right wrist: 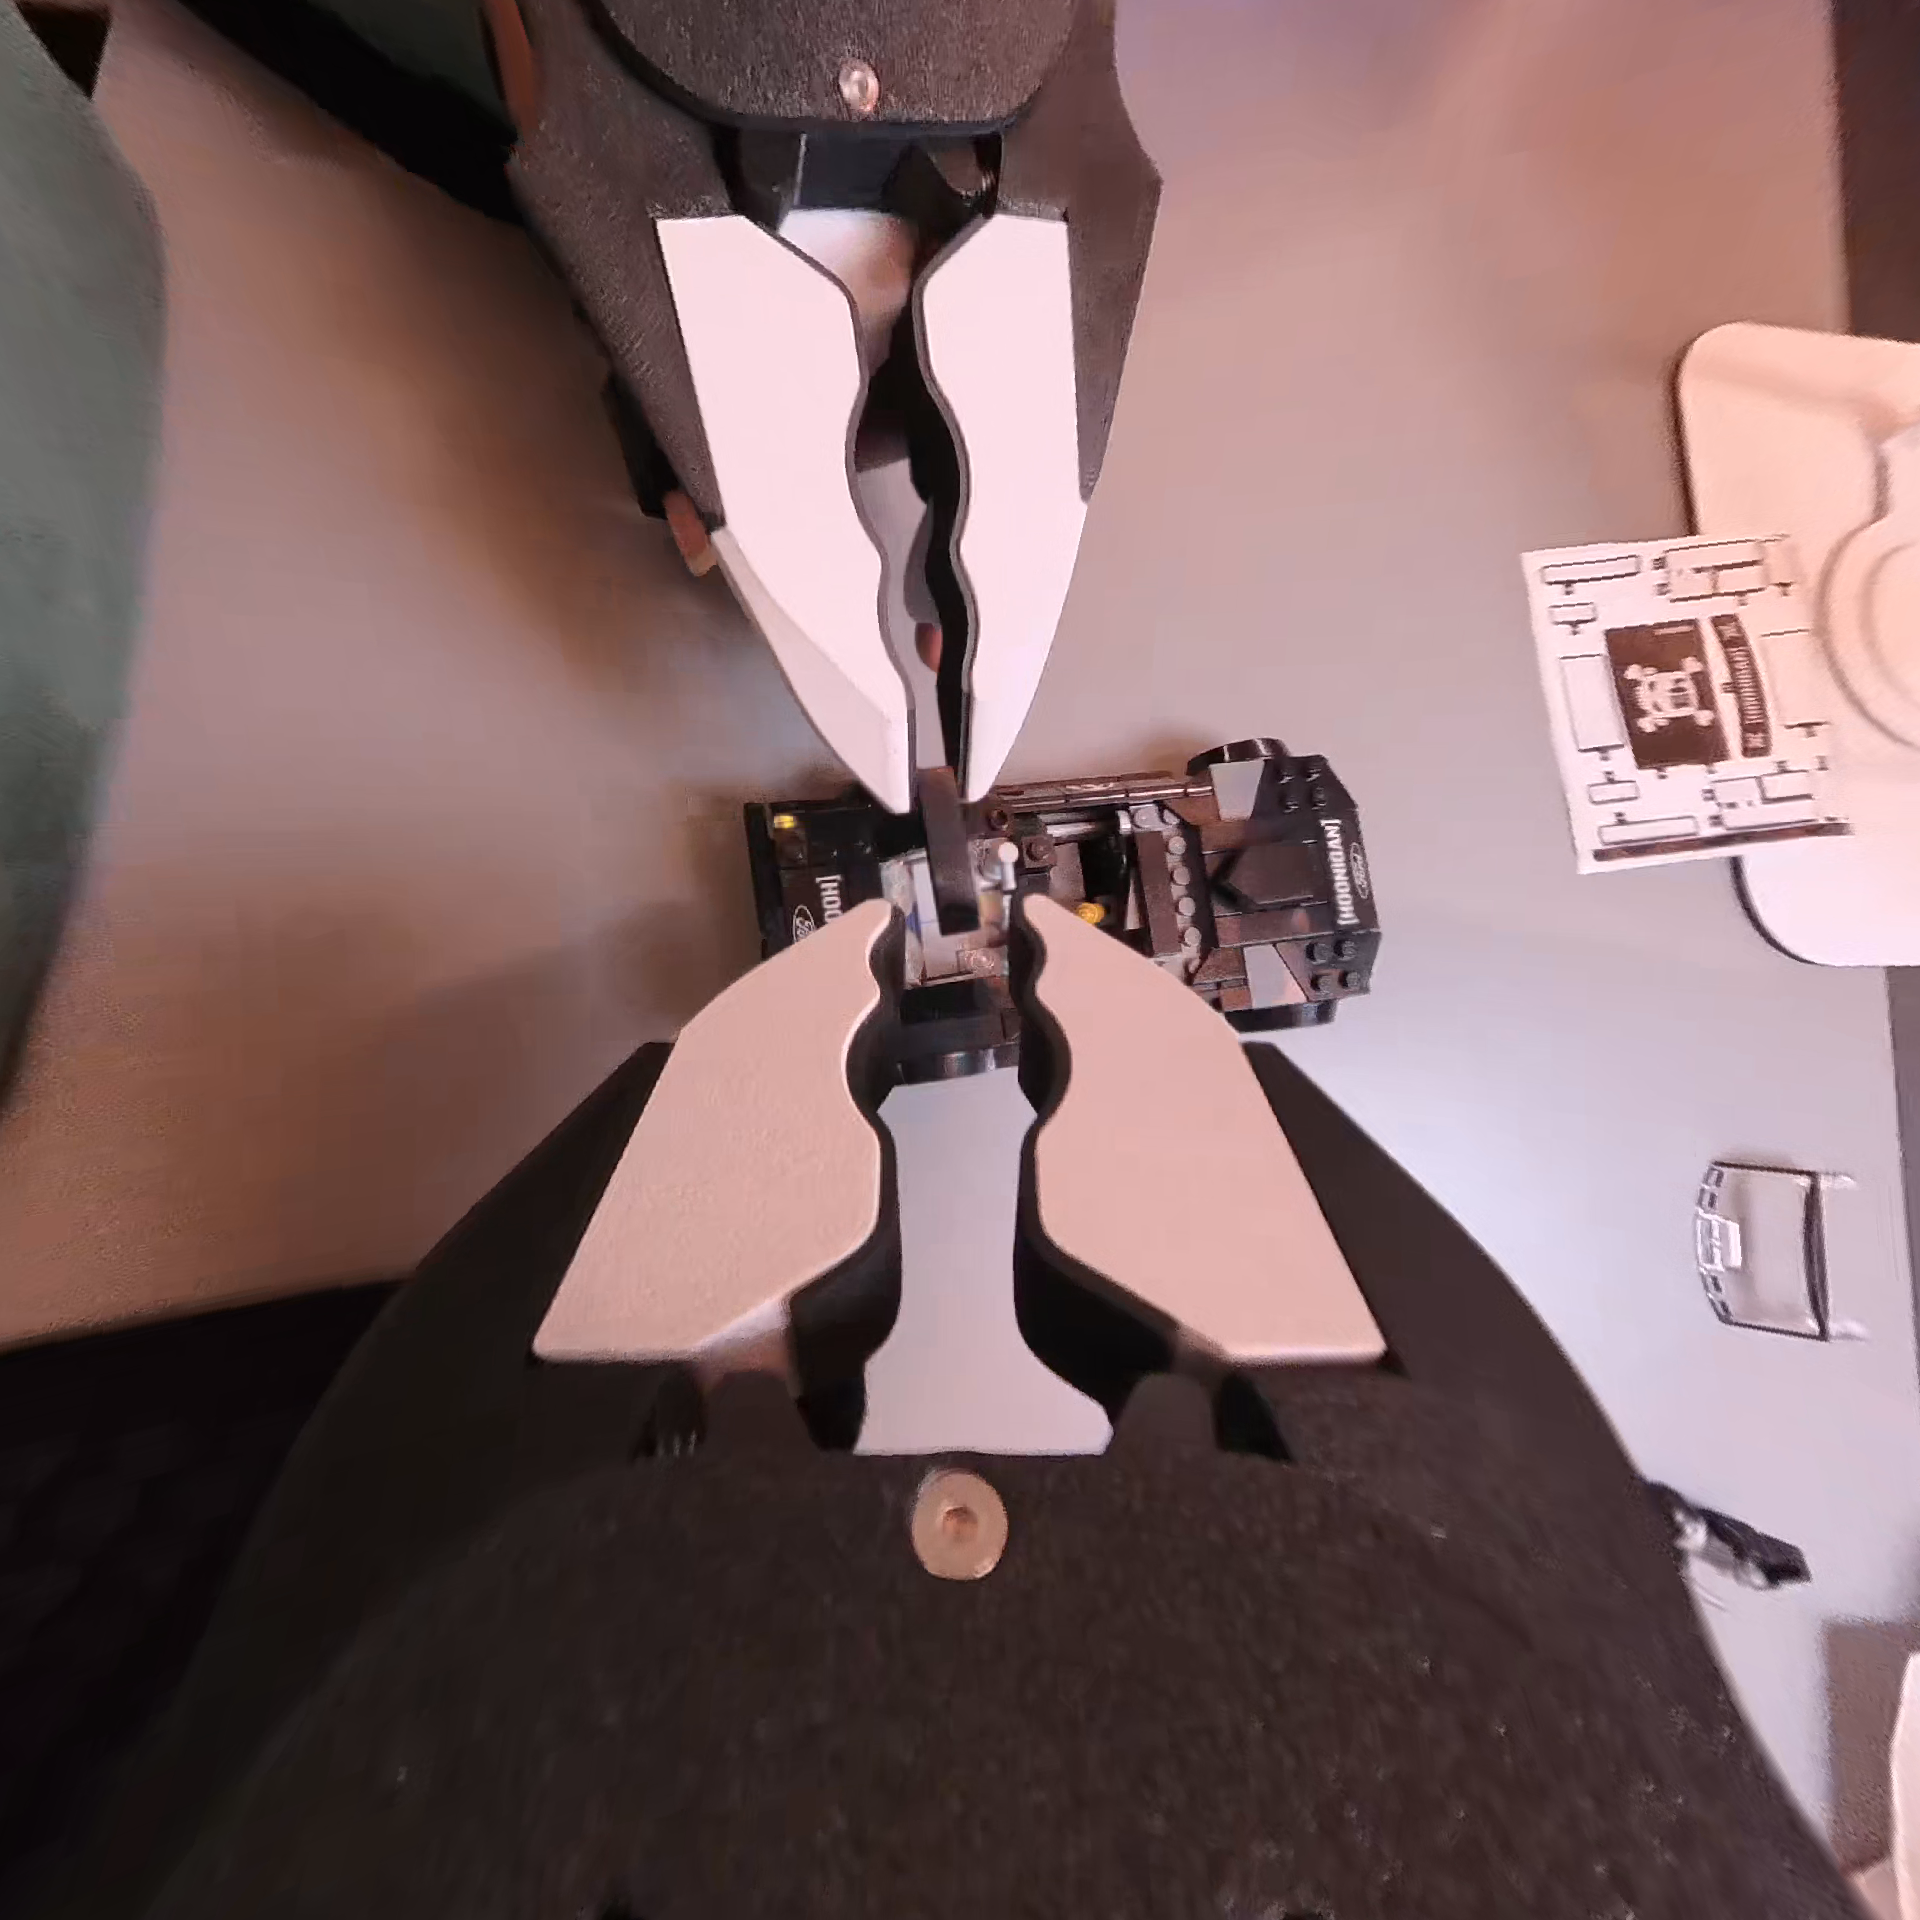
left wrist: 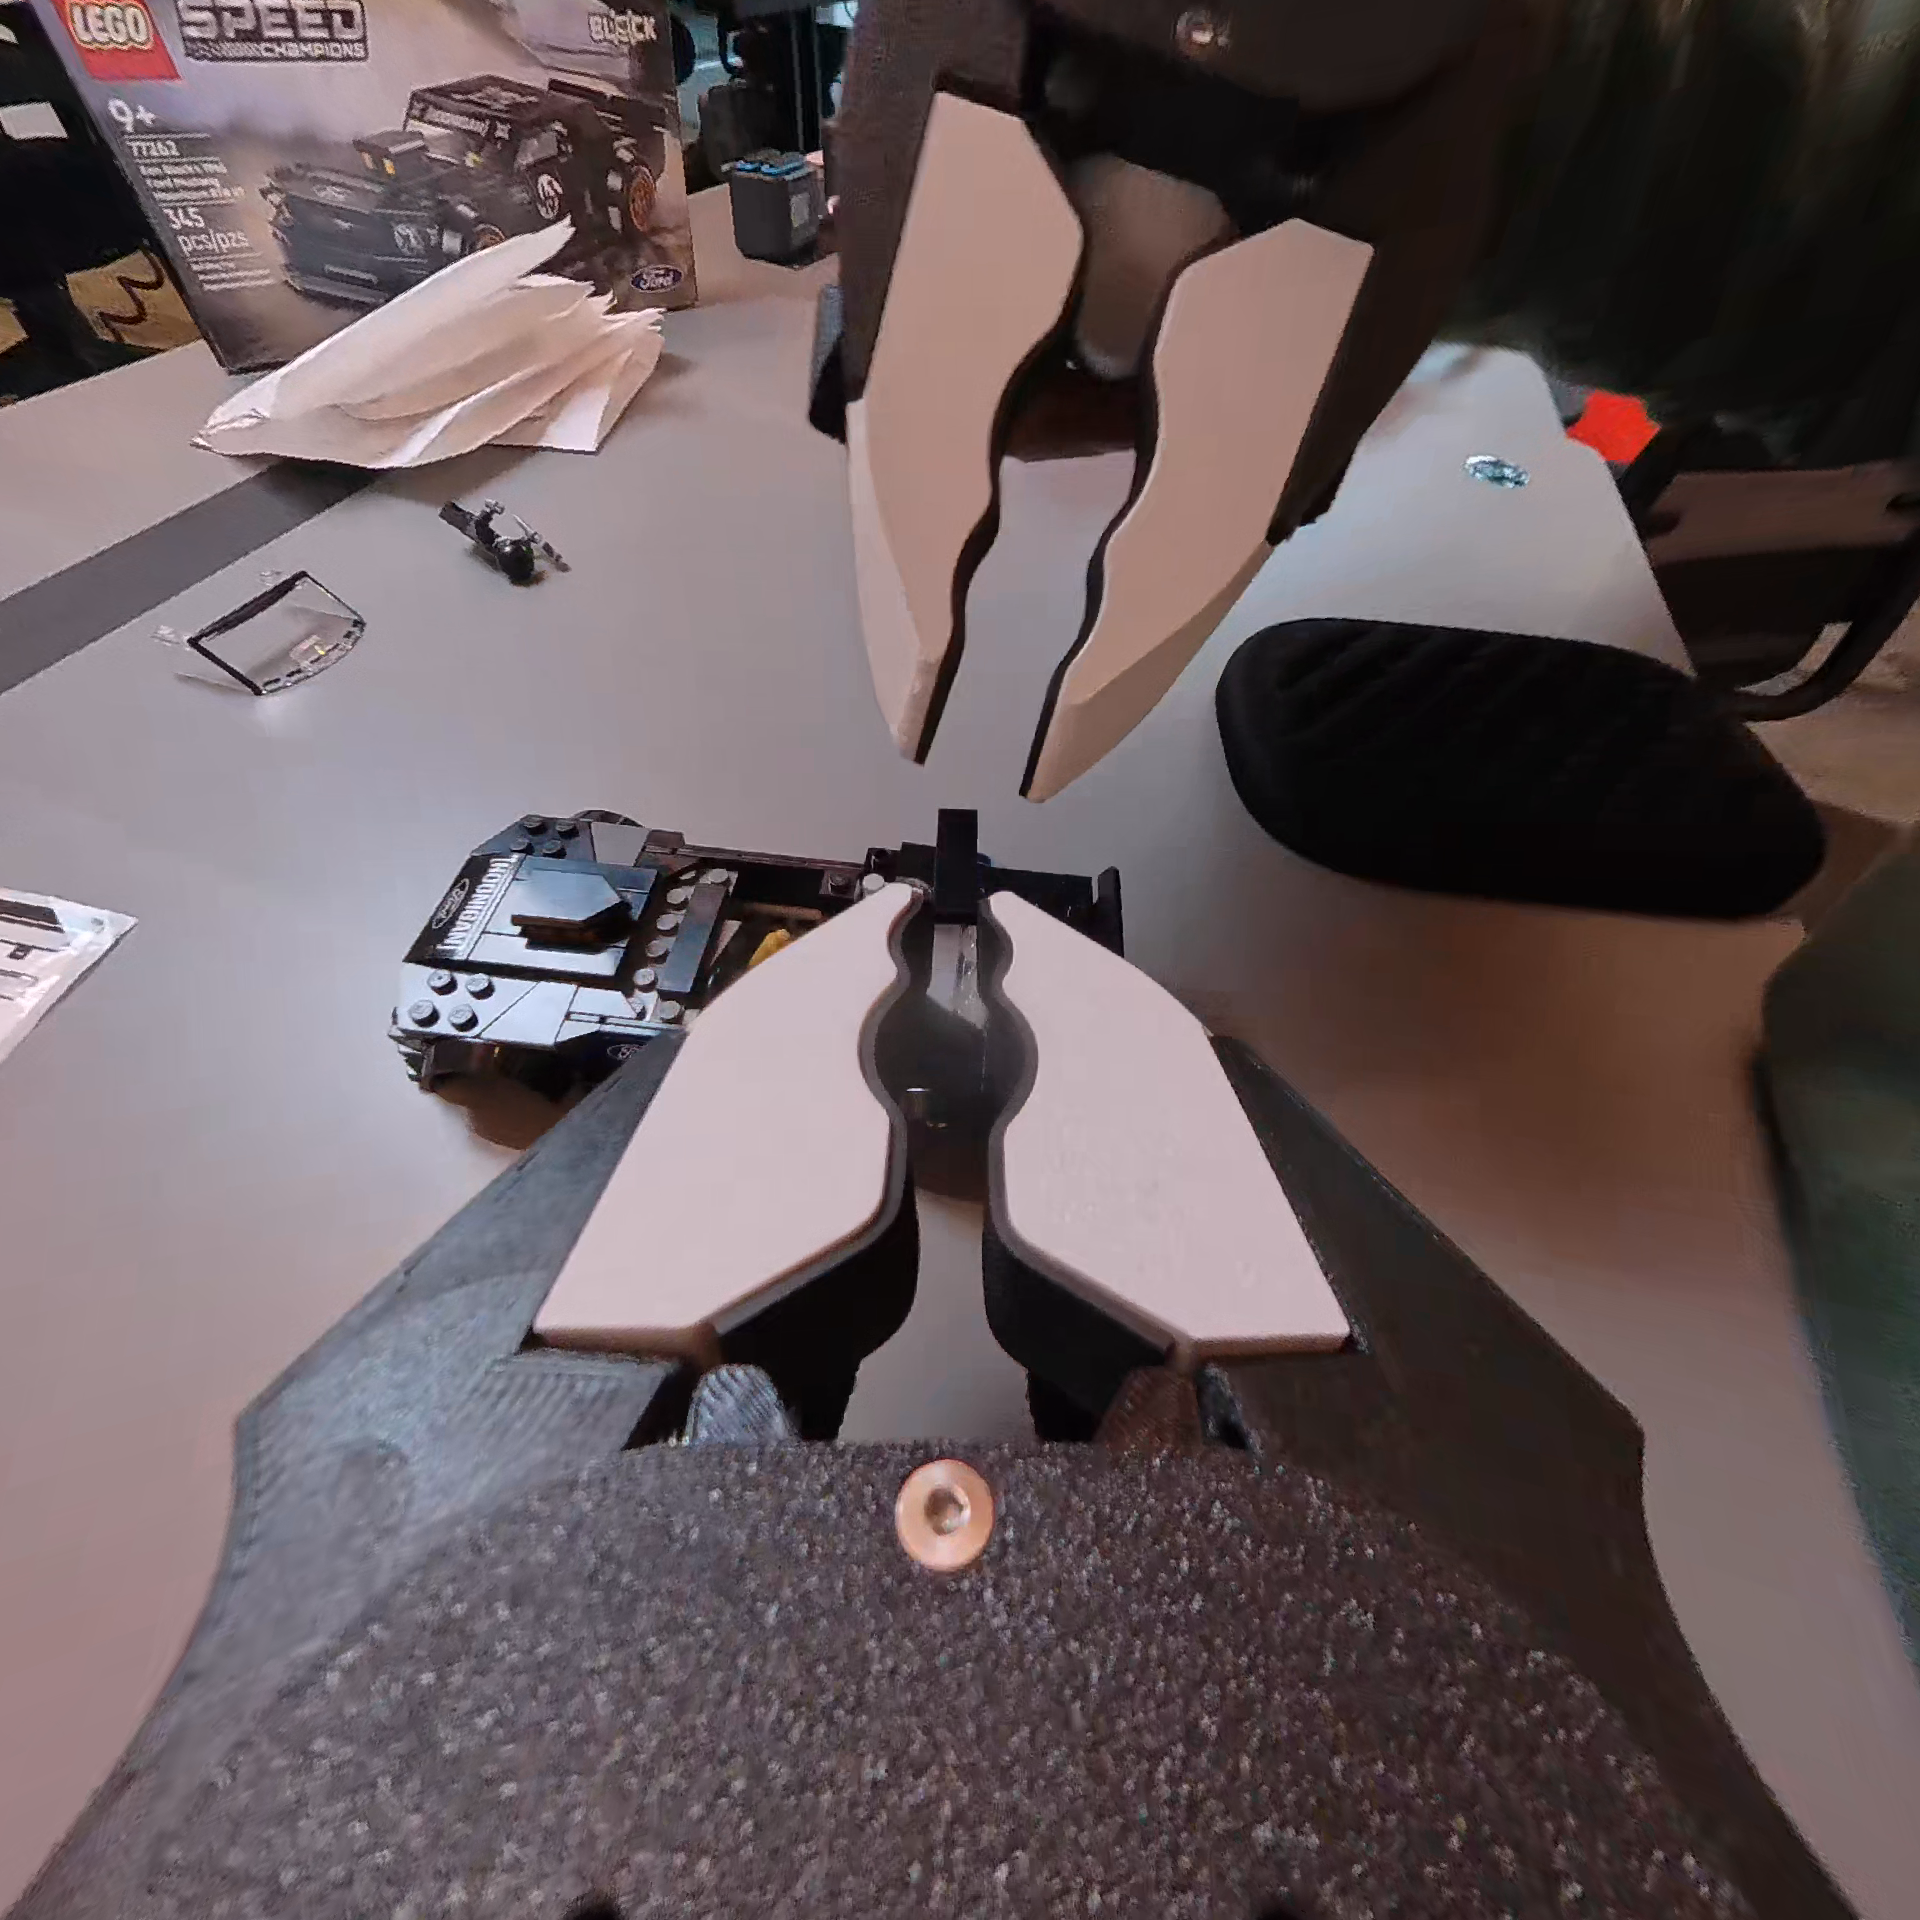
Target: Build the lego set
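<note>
I see the grey table under everything, and I place the rest against the half-built black car lying on it. The set's box stands well beyond the car at the table's far edge, with a heap of white paper bags just in front of it. A black padded armrest sits off to the car's right in the left wrist view.

My left gripper reaches over the car's rear, its two pale fingers drawn in tight on a thin black piece that stands upright above the chassis. My right gripper hangs over the same spot from the opposite side, its fingers parted with nothing between them; whether they touch the car I cannot tell.

A sticker sheet lies beyond the car's nose in the right wrist view. A clear windscreen piece lies apart from the car, toward the box, and a small black sub-assembly rests farther out the same way.
</note>
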A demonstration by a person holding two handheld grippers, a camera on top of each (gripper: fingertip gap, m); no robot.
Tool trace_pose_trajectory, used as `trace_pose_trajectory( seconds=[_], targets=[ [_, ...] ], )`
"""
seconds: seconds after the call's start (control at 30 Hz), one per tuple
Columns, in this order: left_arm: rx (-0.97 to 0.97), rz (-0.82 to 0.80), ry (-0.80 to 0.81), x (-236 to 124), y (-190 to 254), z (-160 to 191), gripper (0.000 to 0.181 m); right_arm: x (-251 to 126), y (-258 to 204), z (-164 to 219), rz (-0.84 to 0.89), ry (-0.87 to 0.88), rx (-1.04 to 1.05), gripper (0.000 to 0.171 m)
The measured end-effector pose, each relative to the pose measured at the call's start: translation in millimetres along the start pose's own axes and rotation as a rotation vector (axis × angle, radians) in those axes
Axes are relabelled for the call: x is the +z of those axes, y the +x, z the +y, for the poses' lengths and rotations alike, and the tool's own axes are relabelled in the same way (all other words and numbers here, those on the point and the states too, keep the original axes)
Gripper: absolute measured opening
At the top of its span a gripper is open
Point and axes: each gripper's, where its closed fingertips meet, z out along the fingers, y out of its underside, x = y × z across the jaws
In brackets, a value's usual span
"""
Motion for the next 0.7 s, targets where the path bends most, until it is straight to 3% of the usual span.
trace_pose_trajectory(
  seconds=[0.23,0.63,0.7],
  targets=[
    [0.017,-0.008,-0.014,2,-1,3,0.008,14,0,-1,-0.051,-0.064,-0.063,0.009],
    [0.001,-0.006,-0.006,1,-4,2,0.008,18,0,0,-0.073,-0.100,-0.070,0.008],
    [-0.001,-0.017,-0.022,0,-7,4,0.019,20,4,6,-0.065,-0.147,-0.067,0.008]
  ],
)
